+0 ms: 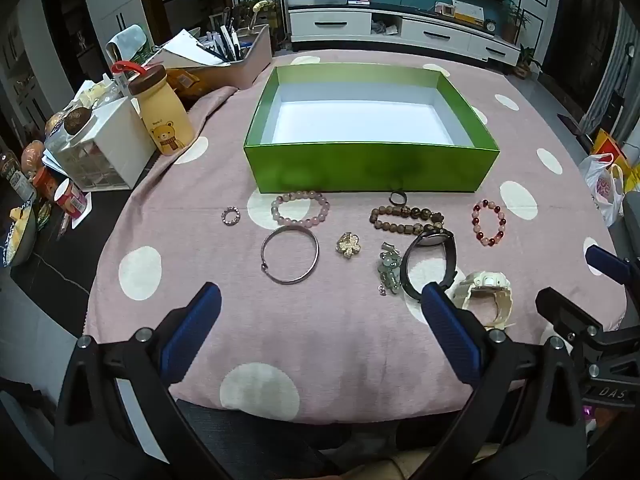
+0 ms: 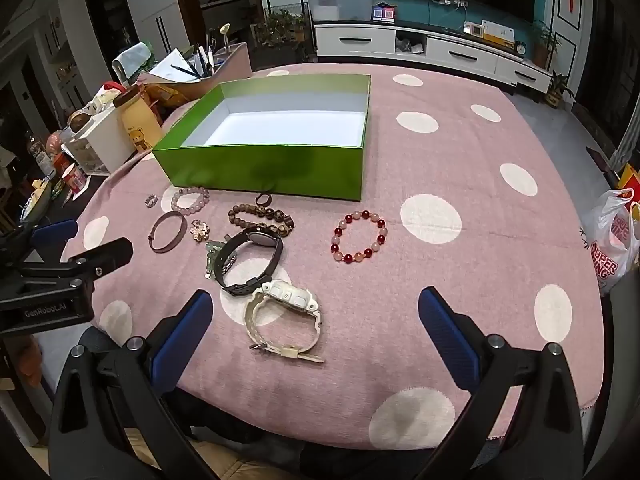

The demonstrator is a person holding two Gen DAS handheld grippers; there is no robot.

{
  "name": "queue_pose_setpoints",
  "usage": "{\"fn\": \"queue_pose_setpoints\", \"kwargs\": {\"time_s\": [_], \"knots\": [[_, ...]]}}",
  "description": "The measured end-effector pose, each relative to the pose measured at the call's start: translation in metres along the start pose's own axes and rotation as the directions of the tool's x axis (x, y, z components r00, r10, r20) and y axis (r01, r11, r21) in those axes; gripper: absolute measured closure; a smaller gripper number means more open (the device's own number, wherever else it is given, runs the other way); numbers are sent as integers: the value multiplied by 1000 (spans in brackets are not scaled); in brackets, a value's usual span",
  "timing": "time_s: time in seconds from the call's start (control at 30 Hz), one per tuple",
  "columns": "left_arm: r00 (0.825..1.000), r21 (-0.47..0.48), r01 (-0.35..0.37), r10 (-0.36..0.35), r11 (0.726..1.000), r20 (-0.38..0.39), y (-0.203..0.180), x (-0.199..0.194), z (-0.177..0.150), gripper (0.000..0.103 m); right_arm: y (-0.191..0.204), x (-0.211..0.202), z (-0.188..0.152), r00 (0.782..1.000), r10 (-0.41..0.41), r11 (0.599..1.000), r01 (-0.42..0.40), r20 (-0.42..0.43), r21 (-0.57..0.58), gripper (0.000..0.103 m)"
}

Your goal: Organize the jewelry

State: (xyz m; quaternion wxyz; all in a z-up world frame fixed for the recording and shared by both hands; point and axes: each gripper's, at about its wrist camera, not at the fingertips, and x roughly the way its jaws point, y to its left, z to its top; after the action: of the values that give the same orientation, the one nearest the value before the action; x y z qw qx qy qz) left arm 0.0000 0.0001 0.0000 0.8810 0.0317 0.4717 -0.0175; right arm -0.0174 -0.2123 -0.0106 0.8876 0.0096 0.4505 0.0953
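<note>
Left wrist view: the left gripper (image 1: 320, 308) hovers over the table's near edge, fingers wide apart and holding nothing. The jewelry lies in a row along the green box's (image 1: 372, 168) near wall: silver bangle (image 1: 290, 258), pink bead bracelet (image 1: 300, 209), black watch (image 1: 430, 260).

Right wrist view: the right gripper (image 2: 316, 312) is likewise spread and empty above the white watch (image 2: 286, 320); the red bead bracelet (image 2: 359, 237) lies apart, and a small greenish charm (image 2: 212, 254), perhaps jade, sits beside the black watch.

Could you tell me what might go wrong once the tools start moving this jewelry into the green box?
The black watch leans against the white watch and sits over the brown bead bracelet, so lifting one may drag the others. The green charm lies right beside the black watch strap and could get snagged. The small beaded ring looks hard to pinch off the soft tablecloth and could slip.
</note>
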Motion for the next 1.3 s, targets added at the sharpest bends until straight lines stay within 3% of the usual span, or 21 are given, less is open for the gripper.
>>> {"fn": "queue_pose_setpoints", "kwargs": {"time_s": [1.3], "knots": [[1000,6,-8,8,1000,10,-2,1,-1,2,10,-9,4,1000,7,1000,-7,16,-12,1]]}}
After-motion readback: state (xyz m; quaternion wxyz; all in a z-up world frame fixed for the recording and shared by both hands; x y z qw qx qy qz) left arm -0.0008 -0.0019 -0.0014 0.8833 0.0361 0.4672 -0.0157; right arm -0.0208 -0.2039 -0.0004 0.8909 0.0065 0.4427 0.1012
